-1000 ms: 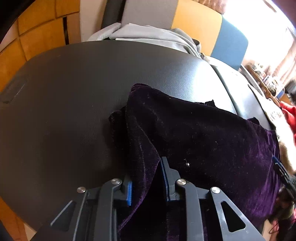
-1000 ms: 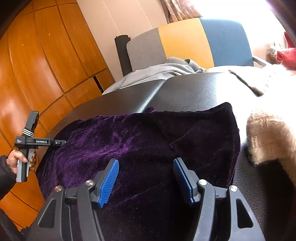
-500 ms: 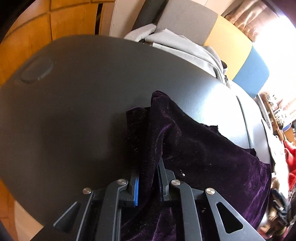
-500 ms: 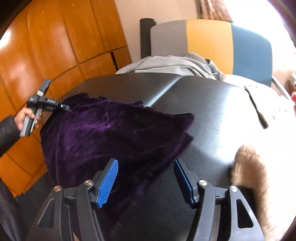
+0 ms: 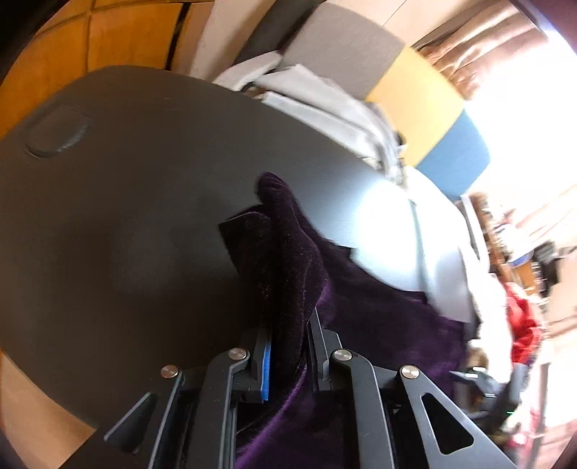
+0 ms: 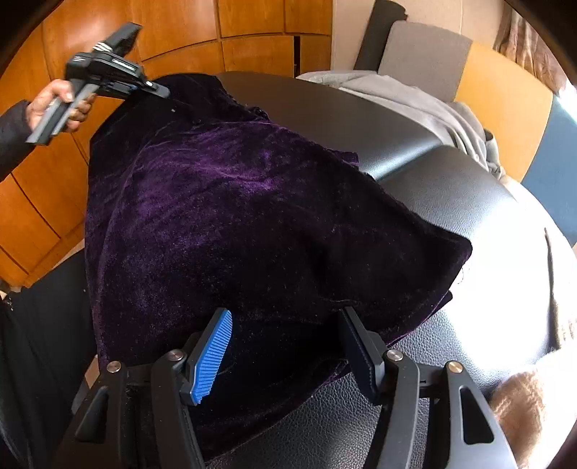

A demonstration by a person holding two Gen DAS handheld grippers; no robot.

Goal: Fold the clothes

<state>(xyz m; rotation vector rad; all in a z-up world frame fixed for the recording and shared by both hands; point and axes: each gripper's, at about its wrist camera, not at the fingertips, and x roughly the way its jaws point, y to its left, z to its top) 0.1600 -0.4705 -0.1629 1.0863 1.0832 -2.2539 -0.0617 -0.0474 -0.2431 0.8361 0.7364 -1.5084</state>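
A dark purple velvet garment lies spread over the black leather table, its near right corner folded into a point. My left gripper is shut on a bunched fold of the purple velvet garment and holds it raised off the table. In the right wrist view the left gripper shows at the garment's far left corner, held by a hand. My right gripper stands open just above the garment's near edge, the cloth lying between and under its fingers.
A grey garment is piled at the table's far edge against a grey, yellow and blue chair back. A beige fuzzy garment lies at the near right. Wooden wall panels stand behind. A red item sits far right.
The left gripper has closed tighter on the velvet fold and lifted it. The right gripper swung left and down over the garment, whose right side has been drawn into a folded point.
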